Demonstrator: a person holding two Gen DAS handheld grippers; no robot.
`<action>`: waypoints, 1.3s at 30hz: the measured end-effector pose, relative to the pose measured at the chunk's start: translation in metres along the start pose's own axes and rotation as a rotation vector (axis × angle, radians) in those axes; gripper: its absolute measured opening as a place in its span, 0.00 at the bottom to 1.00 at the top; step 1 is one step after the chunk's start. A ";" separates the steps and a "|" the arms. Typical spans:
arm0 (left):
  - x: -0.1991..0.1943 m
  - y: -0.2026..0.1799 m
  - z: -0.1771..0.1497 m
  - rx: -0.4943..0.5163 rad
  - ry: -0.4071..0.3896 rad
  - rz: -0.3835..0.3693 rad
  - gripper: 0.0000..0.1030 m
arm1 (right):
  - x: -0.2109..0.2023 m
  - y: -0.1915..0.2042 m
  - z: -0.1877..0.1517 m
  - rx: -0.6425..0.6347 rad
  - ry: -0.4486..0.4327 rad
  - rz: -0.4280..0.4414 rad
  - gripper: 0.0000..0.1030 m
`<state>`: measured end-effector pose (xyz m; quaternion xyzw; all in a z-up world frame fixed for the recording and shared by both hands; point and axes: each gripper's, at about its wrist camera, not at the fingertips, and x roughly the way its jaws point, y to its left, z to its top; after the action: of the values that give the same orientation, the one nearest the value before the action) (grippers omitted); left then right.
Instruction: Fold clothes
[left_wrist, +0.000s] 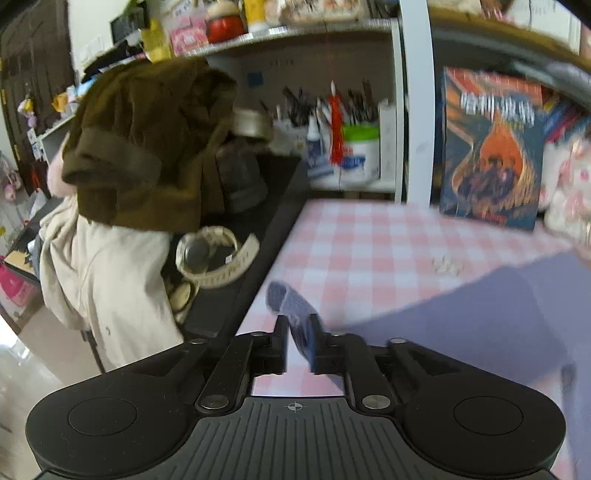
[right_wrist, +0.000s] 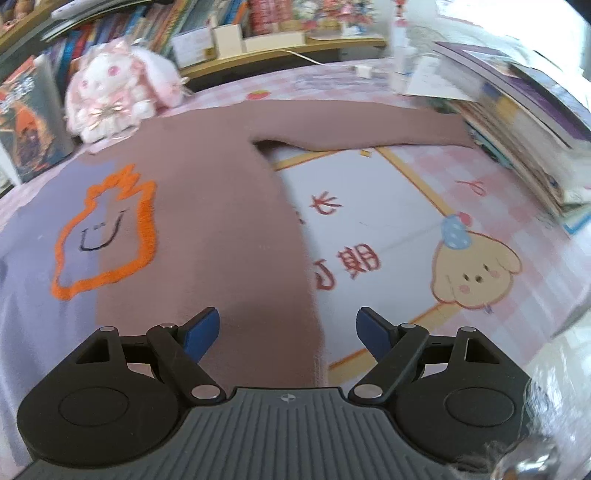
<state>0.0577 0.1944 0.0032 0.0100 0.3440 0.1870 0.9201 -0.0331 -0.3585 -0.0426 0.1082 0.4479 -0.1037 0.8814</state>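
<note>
A two-tone sweater lies flat on the table: its brown half (right_wrist: 221, 206) and lavender half (right_wrist: 33, 295) meet at an orange flame outline with a smiling face (right_wrist: 103, 236). One brown sleeve (right_wrist: 369, 125) stretches out to the right. My right gripper (right_wrist: 288, 315) is open just above the brown half near the hem, with nothing between its blue pads (right_wrist: 201, 332). In the blurred left wrist view the lavender cloth (left_wrist: 480, 325) lies to the right. My left gripper (left_wrist: 295, 325) hovers shut over the pink checked tablecloth (left_wrist: 369, 251), with no cloth seen in it.
A plush rabbit (right_wrist: 114, 92) and a book (left_wrist: 491, 147) stand at the table's back edge. Stacked books (right_wrist: 524, 125) line the right side. A printed cartoon mat (right_wrist: 424, 229) shows beside the sweater. Left of the table, clothes (left_wrist: 140, 147) hang over a dark chair, near a watch (left_wrist: 214, 258).
</note>
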 end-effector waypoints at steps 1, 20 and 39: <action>-0.003 -0.001 -0.004 -0.010 0.012 0.016 0.25 | 0.000 0.000 -0.002 -0.002 0.000 -0.011 0.78; -0.063 -0.124 -0.091 -0.088 0.356 -0.655 0.34 | -0.008 -0.015 -0.025 0.073 -0.014 -0.043 0.43; -0.072 -0.128 -0.095 -0.001 0.286 -0.581 0.01 | -0.015 0.003 -0.027 0.003 0.018 0.117 0.09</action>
<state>-0.0096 0.0397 -0.0422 -0.1156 0.4580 -0.0837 0.8774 -0.0617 -0.3464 -0.0454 0.1363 0.4486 -0.0519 0.8818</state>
